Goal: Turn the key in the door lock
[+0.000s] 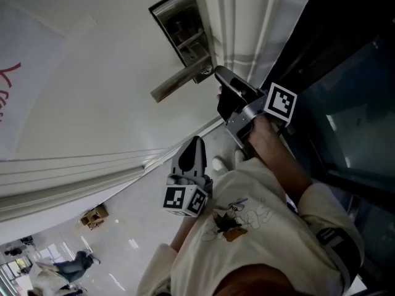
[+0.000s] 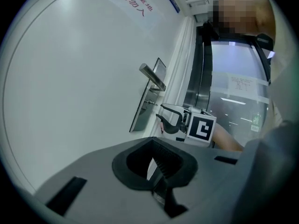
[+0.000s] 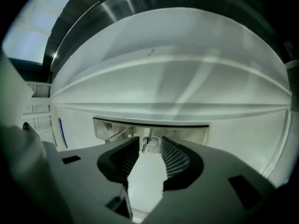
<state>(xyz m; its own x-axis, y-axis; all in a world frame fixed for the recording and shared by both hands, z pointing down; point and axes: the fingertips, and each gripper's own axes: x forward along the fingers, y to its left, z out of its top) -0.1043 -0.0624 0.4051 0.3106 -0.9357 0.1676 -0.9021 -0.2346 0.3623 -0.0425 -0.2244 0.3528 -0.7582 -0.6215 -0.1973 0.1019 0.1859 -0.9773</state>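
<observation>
White door carries the lock plate near its edge, with the key below the handle. Right tongs stand spread around the key. Left tongs, pressed together and empty, hang well apart.

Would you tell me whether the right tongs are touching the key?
Apart: the right gripper view shows the key between the spread right tongs, clear of either jaw.

Cream short-sleeved T-shirt with a small cartoon print; a dark strap sits at four o'clock from the print. The left gripper and right gripper are grey shells with black ribbed pads, each bearing a white cube of black square markers
</observation>
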